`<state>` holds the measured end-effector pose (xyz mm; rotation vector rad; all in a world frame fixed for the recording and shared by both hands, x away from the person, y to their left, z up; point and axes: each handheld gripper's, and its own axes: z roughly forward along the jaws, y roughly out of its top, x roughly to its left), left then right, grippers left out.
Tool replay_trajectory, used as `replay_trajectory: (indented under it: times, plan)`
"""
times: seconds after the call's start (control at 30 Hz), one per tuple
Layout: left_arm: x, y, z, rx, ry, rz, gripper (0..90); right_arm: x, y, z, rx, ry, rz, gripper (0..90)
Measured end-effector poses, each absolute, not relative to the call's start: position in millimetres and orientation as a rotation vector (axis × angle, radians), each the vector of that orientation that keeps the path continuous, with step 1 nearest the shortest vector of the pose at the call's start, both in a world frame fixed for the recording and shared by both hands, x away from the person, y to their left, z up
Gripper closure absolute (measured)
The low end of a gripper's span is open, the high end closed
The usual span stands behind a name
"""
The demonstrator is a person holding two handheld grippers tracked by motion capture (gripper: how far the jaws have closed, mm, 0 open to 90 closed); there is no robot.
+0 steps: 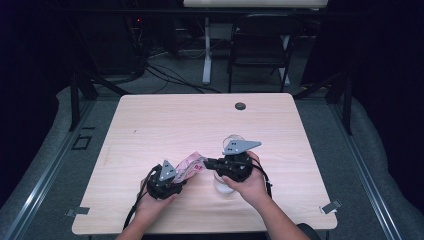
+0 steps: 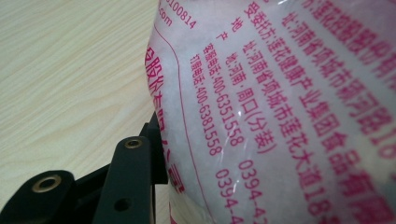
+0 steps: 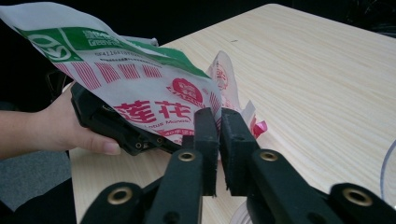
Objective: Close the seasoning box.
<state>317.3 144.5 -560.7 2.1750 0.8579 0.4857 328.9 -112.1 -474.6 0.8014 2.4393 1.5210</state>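
A white plastic bag (image 1: 189,164) with red print and a green top hangs just above the table between my two grippers. My left gripper (image 1: 183,173) is shut on its near side. In the left gripper view the bag (image 2: 280,107) presses against one black finger (image 2: 133,172) and hides the other. My right gripper (image 1: 206,162) points left at the bag's corner. In the right gripper view its jaws (image 3: 219,114) stand a narrow gap apart with the bag's edge (image 3: 140,79) at their tips. A torn pink scrap (image 3: 258,127) shows just beyond.
A clear container (image 1: 222,186) sits under my right hand, and its rim (image 3: 387,168) shows in the right gripper view. The wooden table (image 1: 165,120) has a dark grommet (image 1: 240,106) at the back. A folding chair (image 1: 262,42) stands beyond the table.
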Motion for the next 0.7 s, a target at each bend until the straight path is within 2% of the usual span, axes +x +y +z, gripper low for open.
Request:
replay_trajectory:
  times: [0.7]
  plan:
    - [324.3, 137.3, -545.7, 2.138, 0.844, 0.518, 58.4, 322.8, -124.6, -459.1, 0.802, 2.377, 1.474, 63.6]
